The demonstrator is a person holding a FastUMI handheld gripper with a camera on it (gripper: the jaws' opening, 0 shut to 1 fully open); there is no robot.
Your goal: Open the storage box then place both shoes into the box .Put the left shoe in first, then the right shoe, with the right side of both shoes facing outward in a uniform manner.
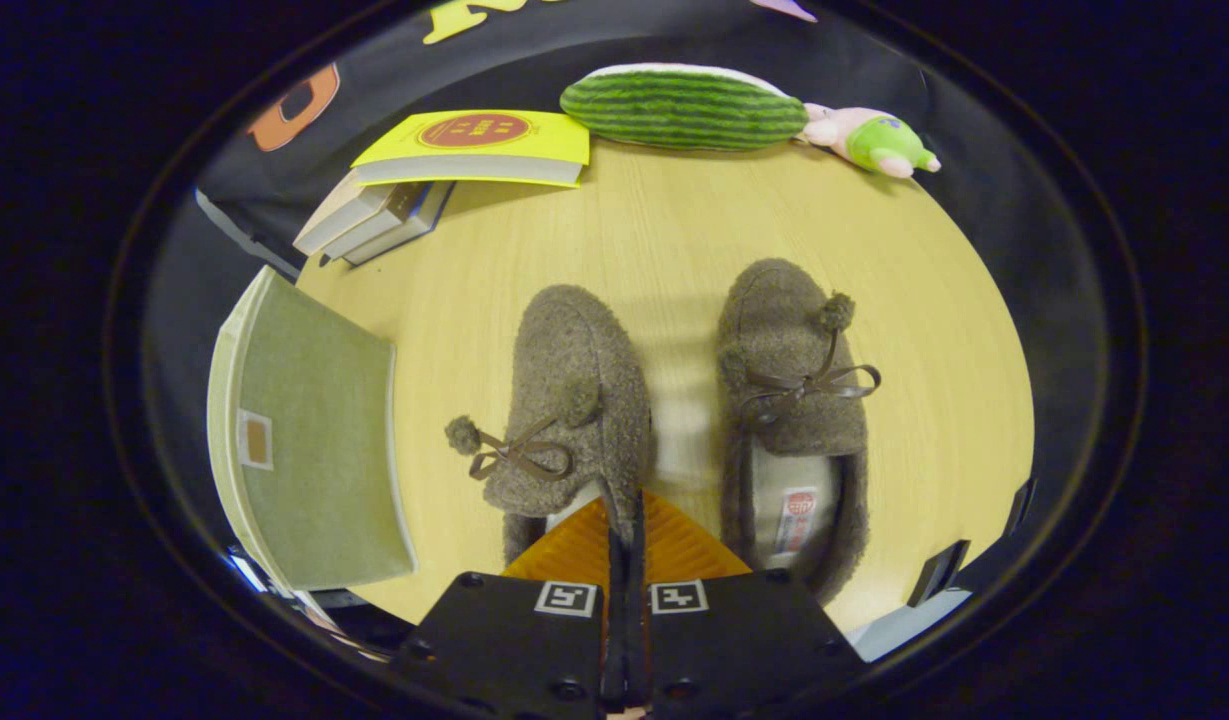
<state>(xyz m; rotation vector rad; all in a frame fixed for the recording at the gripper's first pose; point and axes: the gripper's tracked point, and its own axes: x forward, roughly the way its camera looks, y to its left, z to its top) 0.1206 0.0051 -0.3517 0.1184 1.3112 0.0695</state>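
We see our claw (624, 525) closed narrow on the heel wall of the left shoe (564, 400), pinching it for lifting; the right shoe (789, 390) waits beside, ahead-right.

The one camera rides on the gripper (624, 520) and looks steeply down and forward along its two fingers, close above the near part of the desk (674, 230). It faces toward the desk's far edge. Its wide field takes in the desk from the near edge to the far corners.
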